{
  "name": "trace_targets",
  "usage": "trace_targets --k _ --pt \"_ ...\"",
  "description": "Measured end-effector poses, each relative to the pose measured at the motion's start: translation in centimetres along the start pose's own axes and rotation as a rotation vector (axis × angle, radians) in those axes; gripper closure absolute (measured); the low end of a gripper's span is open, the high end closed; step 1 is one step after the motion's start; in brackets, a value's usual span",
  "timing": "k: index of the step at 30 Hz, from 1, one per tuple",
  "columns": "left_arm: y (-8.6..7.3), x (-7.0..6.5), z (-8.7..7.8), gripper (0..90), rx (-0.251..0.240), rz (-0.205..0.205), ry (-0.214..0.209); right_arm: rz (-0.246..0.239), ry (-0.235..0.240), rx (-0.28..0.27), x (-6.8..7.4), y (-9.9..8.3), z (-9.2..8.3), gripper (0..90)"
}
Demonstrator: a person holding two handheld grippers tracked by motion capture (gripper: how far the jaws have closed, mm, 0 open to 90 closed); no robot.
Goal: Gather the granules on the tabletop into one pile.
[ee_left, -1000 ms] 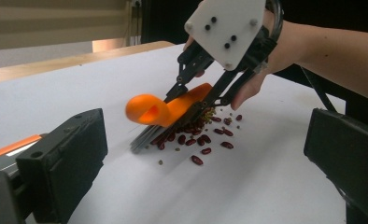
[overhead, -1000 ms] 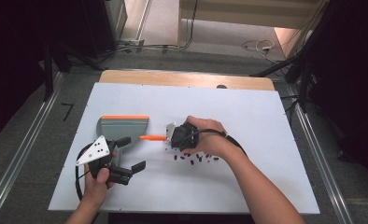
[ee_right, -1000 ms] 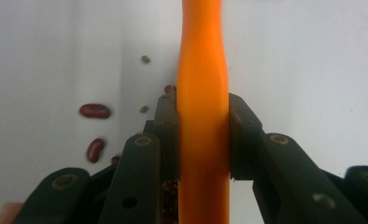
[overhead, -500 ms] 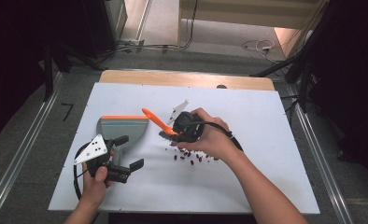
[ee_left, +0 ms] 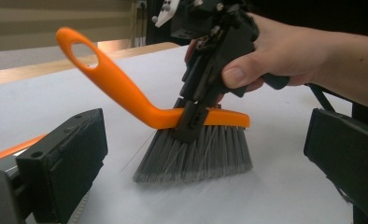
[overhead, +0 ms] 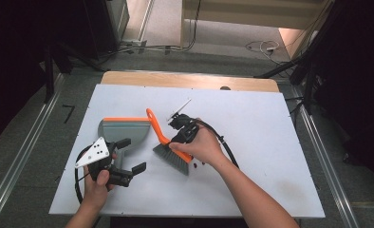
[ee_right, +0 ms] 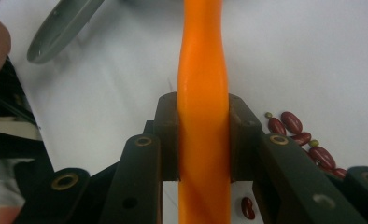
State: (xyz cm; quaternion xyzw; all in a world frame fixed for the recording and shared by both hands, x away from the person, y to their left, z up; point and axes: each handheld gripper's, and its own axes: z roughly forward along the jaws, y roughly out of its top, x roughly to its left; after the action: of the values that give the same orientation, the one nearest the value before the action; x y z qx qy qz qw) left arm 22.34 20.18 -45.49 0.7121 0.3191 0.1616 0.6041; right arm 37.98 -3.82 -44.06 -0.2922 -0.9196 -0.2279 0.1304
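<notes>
A hand brush with an orange handle (overhead: 154, 127) and grey bristles (overhead: 173, 159) stands bristles-down on the white table (overhead: 251, 118). My right gripper (overhead: 181, 137) is shut on the brush's orange back, which sits clamped between its jaws (ee_right: 203, 140). The left gripper view shows that grip from the side, bristles (ee_left: 191, 156) touching the table. Several red beans (ee_right: 303, 137) lie just right of the brush. A grey dustpan (overhead: 123, 130) with an orange lip rests to the brush's left. My left gripper (overhead: 132, 155) is open and empty beside the pan's near edge.
Wide bare table lies to the right and in front of the brush. A black cable (overhead: 225, 145) trails from the right gripper along the forearm. The table's wooden far edge (overhead: 190, 80) borders a dark floor with cables.
The right gripper has tilted the brush up from lying flat and carried it left, off the beans, toward the dustpan. The left gripper has stayed put.
</notes>
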Motion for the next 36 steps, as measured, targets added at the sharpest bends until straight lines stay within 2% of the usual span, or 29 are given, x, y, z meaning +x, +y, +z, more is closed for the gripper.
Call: trace_targets --k 2,4,8,16,23,28,36 --pt "0.0 0.0 0.0 0.3 0.001 0.001 0.000 0.026 -0.046 -0.003 -0.7 0.0 0.1 68.9" --pt "0.0 -0.1 0.0 0.3 0.003 0.000 0.000 0.048 -0.030 -0.011 -1.5 -0.2 0.1 68.9" --pt "0.0 -0.1 0.1 0.3 0.007 -0.001 0.001 0.096 -0.052 -0.013 -2.5 -0.5 -0.2 68.7" --pt "0.0 -0.1 0.1 0.3 0.007 0.001 0.002 0.198 -0.047 -0.040 -5.2 -1.9 -1.0 68.0" --pt "0.0 -0.2 0.2 0.3 0.008 0.000 0.002 0.242 -0.093 -0.063 -6.7 -2.9 -2.3 67.9" --pt "0.0 -0.2 0.2 0.3 0.011 0.000 0.002 0.284 -0.097 -0.077 -7.8 -3.7 -3.0 67.8" --pt "-0.1 -0.2 0.2 0.3 0.012 -0.001 0.002 0.322 -0.095 -0.093 -9.1 -4.5 -3.8 67.7"
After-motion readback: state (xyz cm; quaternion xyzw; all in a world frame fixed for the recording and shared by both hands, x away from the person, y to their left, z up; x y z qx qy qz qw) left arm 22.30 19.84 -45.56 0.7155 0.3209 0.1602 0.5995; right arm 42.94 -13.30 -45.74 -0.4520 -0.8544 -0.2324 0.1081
